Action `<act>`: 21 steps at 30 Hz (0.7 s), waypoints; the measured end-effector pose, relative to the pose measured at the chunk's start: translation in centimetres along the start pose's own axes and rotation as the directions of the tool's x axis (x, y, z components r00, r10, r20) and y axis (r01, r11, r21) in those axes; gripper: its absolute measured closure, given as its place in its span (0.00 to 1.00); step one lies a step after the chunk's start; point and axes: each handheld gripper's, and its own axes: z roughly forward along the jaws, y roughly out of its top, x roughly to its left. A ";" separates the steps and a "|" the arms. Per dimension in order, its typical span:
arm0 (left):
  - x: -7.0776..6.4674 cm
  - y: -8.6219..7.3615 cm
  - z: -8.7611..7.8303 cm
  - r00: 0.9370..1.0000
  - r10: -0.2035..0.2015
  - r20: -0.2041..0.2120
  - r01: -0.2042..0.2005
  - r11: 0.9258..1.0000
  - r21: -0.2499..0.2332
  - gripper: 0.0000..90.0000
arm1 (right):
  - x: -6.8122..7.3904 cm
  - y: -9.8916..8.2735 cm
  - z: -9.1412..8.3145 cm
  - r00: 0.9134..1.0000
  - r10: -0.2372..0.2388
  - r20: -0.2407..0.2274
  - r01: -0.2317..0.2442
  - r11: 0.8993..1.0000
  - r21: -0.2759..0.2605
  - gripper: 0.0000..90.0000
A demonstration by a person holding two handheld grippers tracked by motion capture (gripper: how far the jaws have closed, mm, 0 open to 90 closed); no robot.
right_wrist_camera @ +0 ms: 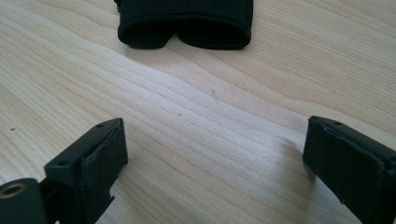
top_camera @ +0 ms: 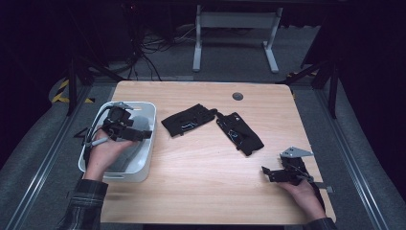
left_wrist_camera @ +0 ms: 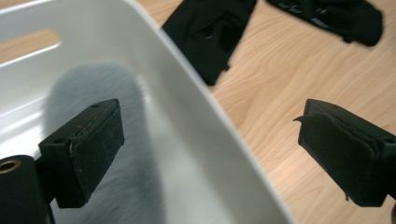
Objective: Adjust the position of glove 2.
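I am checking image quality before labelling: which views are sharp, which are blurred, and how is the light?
High view: the table is lit, the room around it is dark, and detail is soft. Left gripper view: the grey thing inside the white bin is smeared, and the near black jaws are a little soft. Right gripper view: the wood grain is crisp, and the black glove casts a soft shadow.
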 end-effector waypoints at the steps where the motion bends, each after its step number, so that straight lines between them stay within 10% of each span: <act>1: -0.5 0.1 0.1 1.000 0.011 0.005 -0.011 1.000 -0.002 0.09 | 0.0 0.0 0.0 1.000 0.000 0.000 0.000 1.000 0.000 0.07; 13: -6.6 0.3 3.0 0.990 0.110 0.086 -0.108 0.994 -0.032 0.08 | 0.0 0.0 0.0 1.000 0.002 0.001 -0.002 1.000 0.001 0.07; 21: -11.2 -0.7 6.9 0.973 0.185 0.138 -0.185 0.983 -0.014 0.09 | 0.0 0.0 -0.1 1.000 -0.002 -0.001 0.002 1.000 0.001 0.07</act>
